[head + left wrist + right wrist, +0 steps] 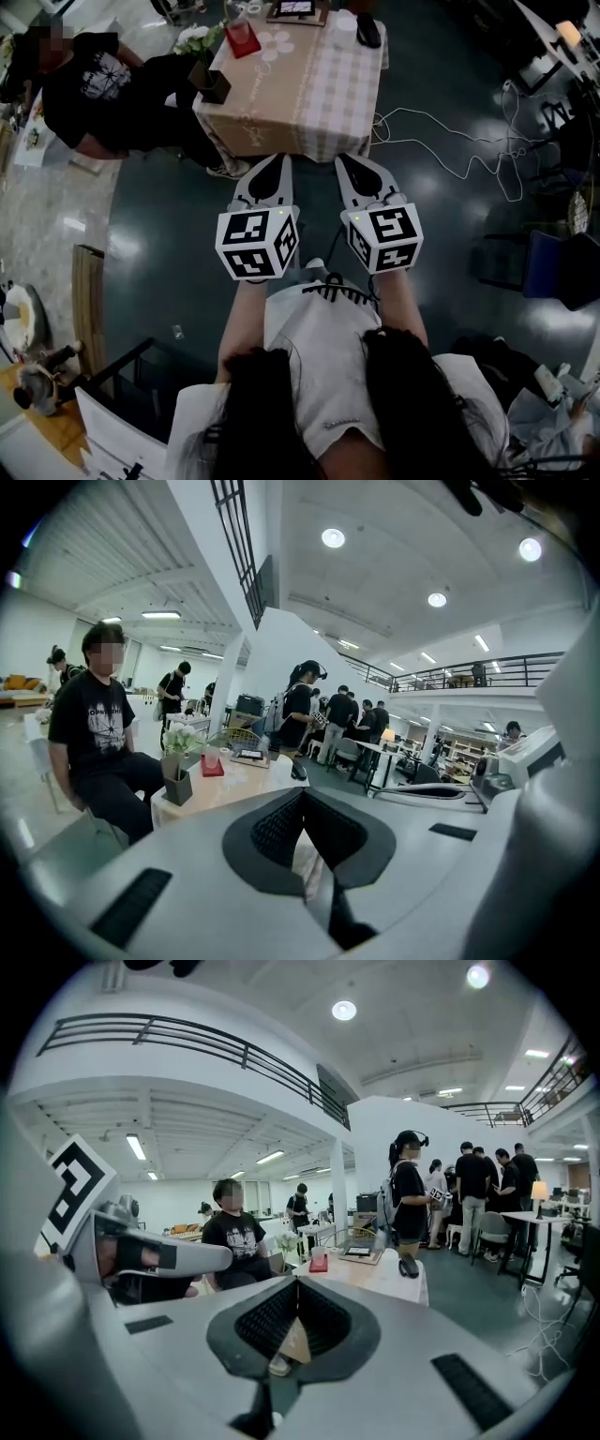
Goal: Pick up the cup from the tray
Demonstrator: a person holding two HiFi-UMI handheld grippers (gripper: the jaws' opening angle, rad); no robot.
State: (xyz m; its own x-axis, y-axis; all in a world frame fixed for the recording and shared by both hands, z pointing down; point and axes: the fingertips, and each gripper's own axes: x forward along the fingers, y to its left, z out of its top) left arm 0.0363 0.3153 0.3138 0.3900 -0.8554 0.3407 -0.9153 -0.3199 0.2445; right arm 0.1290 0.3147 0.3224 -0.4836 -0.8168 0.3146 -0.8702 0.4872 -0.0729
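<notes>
Left gripper [277,161], right gripper [343,161]: pressed together, empty, well apart from counter [319,89]. Cup [235,13] on red tray [244,41] at far corner: tiny, translucent, outline hard to make out.

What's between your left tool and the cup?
Head view: dark floor, then the table's checked cloth up to the cup. The left tool is shut, empty.

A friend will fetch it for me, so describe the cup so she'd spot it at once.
Find the small table with the beige checked cloth, beside the seated person in black. A flat red tray lies on it, and the cup stands on that tray. It is pale and looks see-through, unlike the dark vase of white flowers standing off the tray.
</notes>
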